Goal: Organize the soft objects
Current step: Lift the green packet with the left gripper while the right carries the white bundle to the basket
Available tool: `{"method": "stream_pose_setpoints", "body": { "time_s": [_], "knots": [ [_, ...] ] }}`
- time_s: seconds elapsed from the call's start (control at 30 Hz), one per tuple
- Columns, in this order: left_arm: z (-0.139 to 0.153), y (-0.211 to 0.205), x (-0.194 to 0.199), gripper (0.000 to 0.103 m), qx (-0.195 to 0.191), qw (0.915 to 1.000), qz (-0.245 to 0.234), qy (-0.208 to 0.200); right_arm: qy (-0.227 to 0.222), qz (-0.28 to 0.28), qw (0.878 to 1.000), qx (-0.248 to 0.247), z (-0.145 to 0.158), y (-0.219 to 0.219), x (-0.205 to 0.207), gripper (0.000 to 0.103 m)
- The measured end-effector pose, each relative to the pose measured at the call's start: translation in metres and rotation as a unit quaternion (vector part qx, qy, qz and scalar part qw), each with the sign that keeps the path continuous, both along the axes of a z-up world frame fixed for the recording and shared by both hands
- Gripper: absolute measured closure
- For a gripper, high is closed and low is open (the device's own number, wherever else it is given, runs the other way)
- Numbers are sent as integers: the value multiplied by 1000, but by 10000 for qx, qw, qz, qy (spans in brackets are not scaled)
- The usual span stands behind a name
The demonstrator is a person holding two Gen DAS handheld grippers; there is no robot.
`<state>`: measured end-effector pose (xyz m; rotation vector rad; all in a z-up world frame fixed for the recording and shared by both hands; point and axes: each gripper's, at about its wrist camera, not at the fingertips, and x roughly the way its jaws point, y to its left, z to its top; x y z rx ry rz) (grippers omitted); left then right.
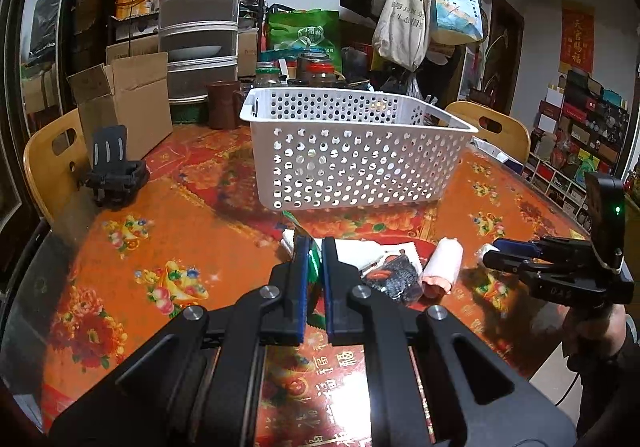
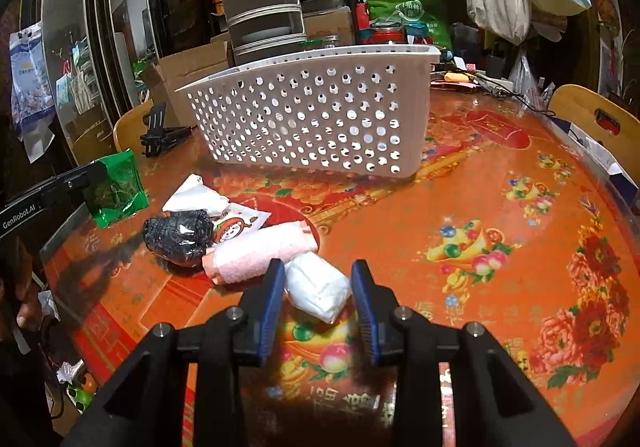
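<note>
Round table (image 2: 500, 207) w/ red-orange floral cover, glossy, fills most of both views. White perforated basket (image 1: 352, 151) sits on it twd the far side, upright, nothing visible inside; seen from R wrist as tilted only by lens. Cardboard box (image 1: 132, 107) w/ flaps up stands at far-left edge of table, beside a black phone stand (image 1: 110, 167).

Soft items clustered on table in front of basket, well short of it, none in it:
- Pink rolled towel (image 2: 260, 251) lying flat, btwn dark bundle and white packet, touching both.
- Dark knit bundle in clear wrap (image 2: 178, 233), left of towel in R wrist view, lying partly on a flat white cartoon-print pouch (image 2: 240, 225).
- White soft pack (image 2: 198, 195) behind those, nearer basket.
- White tissue packet (image 2: 318, 287) nearest R gripper.

L gripper (image 1: 315, 247): jaws clamped tight on green foil packet (image 2: 116, 191), thin edge pinched btwn blue pads, packet lifted clear of table at left of pile.

R gripper (image 2: 318, 279): jaws partly open, one finger each side of white tissue packet; left pad seems against it, right pad w/ small gap showing, so can't tell if gripped. Packet rests on table.
</note>
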<state>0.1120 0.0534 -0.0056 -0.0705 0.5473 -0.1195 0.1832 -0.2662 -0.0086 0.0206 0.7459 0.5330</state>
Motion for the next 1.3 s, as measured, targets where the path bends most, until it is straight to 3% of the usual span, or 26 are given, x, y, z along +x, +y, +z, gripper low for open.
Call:
{"method": "stream_pose_setpoints", "body": {
  "time_s": [0.33,0.73,1.03,1.3],
  "knots": [
    [17,2,-3,98,-55,9999,2,-154,-227,-25,9997,0,17,-4,-10,70],
    [67,0,4,98,34,9976,-137,-682,-458,-67,9989,-58,66,-11,4,70],
    [118,-5,32,98,37,9945,-294,-1007,-791,-10,9967,-175,123,-11,32,70],
    [150,-12,89,98,-6,9950,-398,-921,-656,144,9972,-322,157,6,91,70]
  ]
}}
